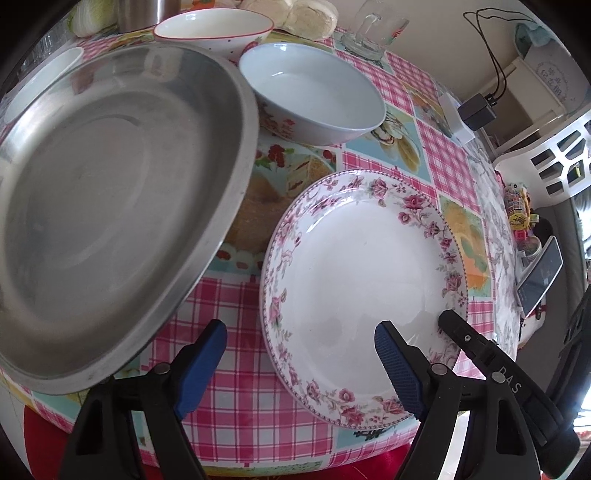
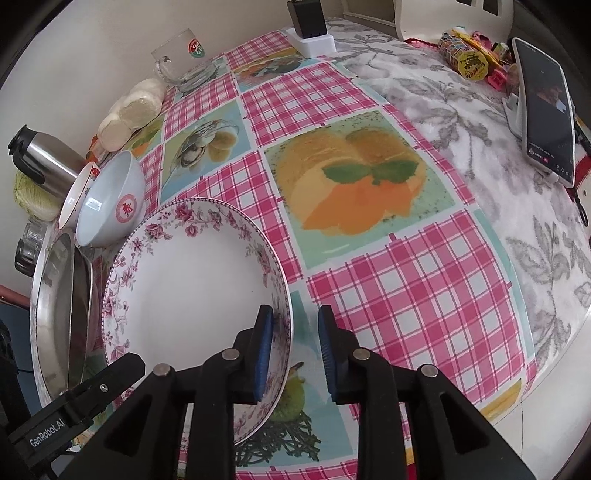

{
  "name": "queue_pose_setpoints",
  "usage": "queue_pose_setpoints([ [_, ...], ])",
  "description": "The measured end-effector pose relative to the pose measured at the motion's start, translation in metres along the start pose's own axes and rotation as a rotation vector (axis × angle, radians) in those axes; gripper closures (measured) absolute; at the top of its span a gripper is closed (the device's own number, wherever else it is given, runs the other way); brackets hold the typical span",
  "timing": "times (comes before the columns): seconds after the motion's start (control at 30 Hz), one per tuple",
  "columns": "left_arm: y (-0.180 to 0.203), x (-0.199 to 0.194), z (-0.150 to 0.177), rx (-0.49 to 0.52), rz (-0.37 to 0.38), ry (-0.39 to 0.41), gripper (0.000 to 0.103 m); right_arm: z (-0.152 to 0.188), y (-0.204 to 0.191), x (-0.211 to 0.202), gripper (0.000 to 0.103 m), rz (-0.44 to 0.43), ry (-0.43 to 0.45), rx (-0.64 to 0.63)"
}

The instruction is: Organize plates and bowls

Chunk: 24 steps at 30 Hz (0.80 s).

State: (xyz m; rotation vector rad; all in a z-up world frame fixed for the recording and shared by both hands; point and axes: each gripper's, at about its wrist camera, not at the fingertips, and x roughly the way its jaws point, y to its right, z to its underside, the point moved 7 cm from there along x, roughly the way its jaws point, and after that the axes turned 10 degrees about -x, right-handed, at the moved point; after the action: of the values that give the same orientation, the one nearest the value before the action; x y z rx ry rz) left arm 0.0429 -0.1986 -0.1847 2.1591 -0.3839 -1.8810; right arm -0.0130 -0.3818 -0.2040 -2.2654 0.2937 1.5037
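Gingham oilcloth (image 2: 424, 288) covers the table; a round brushed-steel pan (image 1: 110, 206), its left edge cut off, sits beside a glossy floral-rimmed plate (image 1: 365, 295) and a pale bowl (image 1: 314, 99). Left gripper (image 1: 299, 369) spread, empty. Right gripper (image 2: 293, 354) straddles the plate's rim, narrow; contact on the far pad unclear.

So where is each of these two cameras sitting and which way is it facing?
Left wrist: on the left gripper, angled steeply down at the steel pan and floral plate; its blue pads stand apart, and the right gripper's black finger shows at right.
Right wrist: on the right gripper, angled down over the checked tablecloth; its fingers straddle the plate's near rim.
Shared: floral plate, steel pan, blue-white bowl, glass mug.
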Motion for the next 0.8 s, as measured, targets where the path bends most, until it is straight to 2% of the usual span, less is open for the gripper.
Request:
queue_pose_setpoints([
  [0.27, 0.004, 0.006, -0.006, -0.011, 0.008, 0.006, 0.019, 0.0, 0.009, -0.004, 0.079, -0.003, 0.011, 0.038],
  [0.8, 0.022, 0.013, -0.015, 0.022, 0.093, 0.041, 0.042, -0.007, 0.014, -0.003, 0.078, -0.012, 0.043, 0.047],
])
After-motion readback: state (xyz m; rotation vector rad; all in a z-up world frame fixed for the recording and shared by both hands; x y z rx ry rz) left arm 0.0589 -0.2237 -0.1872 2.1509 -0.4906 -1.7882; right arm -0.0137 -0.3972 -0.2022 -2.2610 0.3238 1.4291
